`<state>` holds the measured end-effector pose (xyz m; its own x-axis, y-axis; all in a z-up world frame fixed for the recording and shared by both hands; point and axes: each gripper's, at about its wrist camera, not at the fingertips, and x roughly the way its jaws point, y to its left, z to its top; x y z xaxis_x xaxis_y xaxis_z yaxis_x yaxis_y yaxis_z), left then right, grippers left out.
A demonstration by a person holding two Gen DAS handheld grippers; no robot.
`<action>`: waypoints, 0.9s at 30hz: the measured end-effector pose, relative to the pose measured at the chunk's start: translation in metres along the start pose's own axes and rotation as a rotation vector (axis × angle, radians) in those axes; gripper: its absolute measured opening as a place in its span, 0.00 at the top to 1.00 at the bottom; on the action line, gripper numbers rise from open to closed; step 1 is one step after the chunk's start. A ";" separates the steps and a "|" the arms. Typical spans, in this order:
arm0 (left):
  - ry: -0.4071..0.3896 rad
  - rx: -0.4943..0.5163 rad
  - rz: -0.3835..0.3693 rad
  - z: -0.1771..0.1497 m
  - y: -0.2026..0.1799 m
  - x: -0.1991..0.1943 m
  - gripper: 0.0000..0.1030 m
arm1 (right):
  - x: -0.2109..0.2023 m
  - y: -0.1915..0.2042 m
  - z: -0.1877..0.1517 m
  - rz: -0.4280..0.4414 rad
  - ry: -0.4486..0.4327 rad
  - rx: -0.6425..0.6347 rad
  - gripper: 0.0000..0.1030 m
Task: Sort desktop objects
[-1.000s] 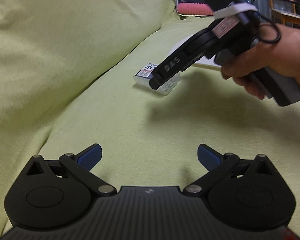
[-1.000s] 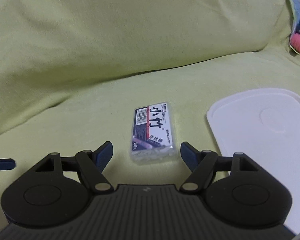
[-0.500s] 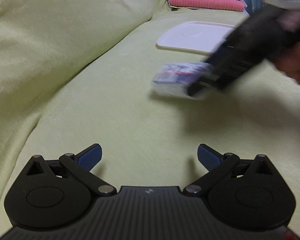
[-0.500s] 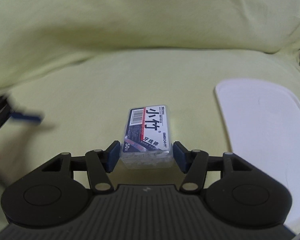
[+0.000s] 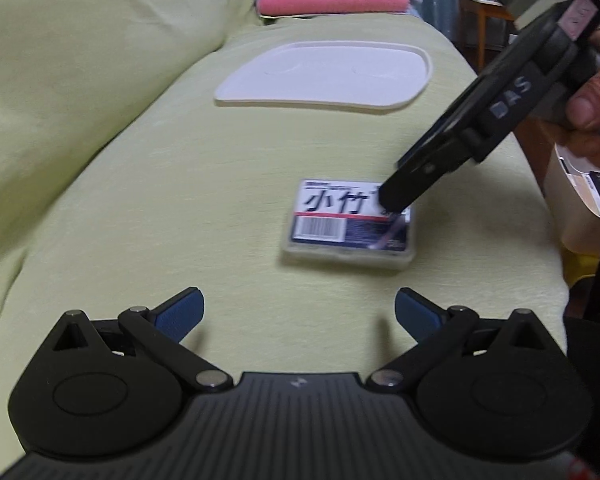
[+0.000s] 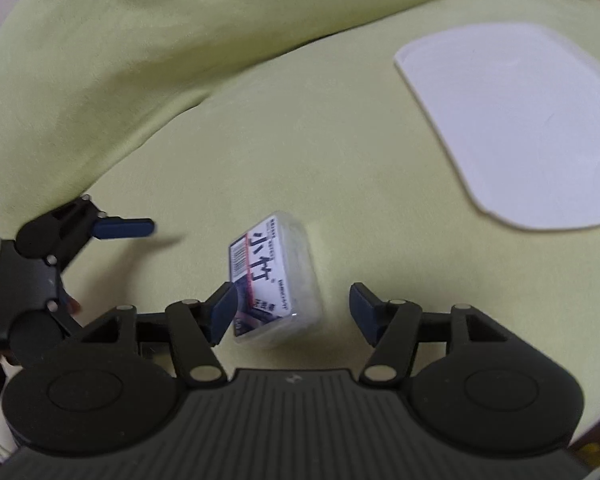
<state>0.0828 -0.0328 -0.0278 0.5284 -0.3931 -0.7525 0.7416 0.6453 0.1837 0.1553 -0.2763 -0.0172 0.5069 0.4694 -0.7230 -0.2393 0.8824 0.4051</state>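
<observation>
Left wrist view: the left claw (image 5: pixel 298 308) stands wide open and empty over the green sofa seat (image 5: pixel 180 208). The clear floss-pick box (image 5: pixel 350 224) lies flat mid-seat, near the front edge; the right claw (image 5: pixel 396 200) dips over its far end. A white tray (image 5: pixel 324 76) sits toward the seat's far end.

Right wrist view: the right claw (image 6: pixel 292 312) is opening, the box (image 6: pixel 276 280) skewed between its pads, touching the left pad only, unheld. This looks like a release or a fumbled pick. Next: square up, close firmly, carry to the tray (image 6: pixel 516 120).
</observation>
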 end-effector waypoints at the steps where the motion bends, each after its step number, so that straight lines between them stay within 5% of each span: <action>1: 0.004 0.003 -0.004 0.001 -0.001 0.004 0.01 | 0.004 0.000 0.000 0.007 0.004 -0.001 0.43; 6: 0.028 0.018 -0.005 -0.001 -0.007 0.018 0.01 | 0.021 0.014 0.003 -0.023 0.035 -0.077 0.44; 11: 0.030 0.012 -0.008 -0.005 -0.013 0.016 0.01 | 0.018 0.026 0.005 -0.049 0.035 -0.109 0.61; 18: 0.026 0.008 -0.007 -0.012 -0.016 0.010 0.01 | 0.003 0.072 -0.017 -0.097 0.074 -0.429 0.68; 27: 0.018 0.003 -0.026 -0.014 -0.011 0.013 0.01 | 0.028 0.075 -0.005 -0.027 0.122 -0.382 0.68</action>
<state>0.0754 -0.0359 -0.0490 0.5016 -0.3975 -0.7684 0.7561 0.6331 0.1661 0.1473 -0.1974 -0.0099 0.4209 0.4259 -0.8009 -0.5297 0.8322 0.1641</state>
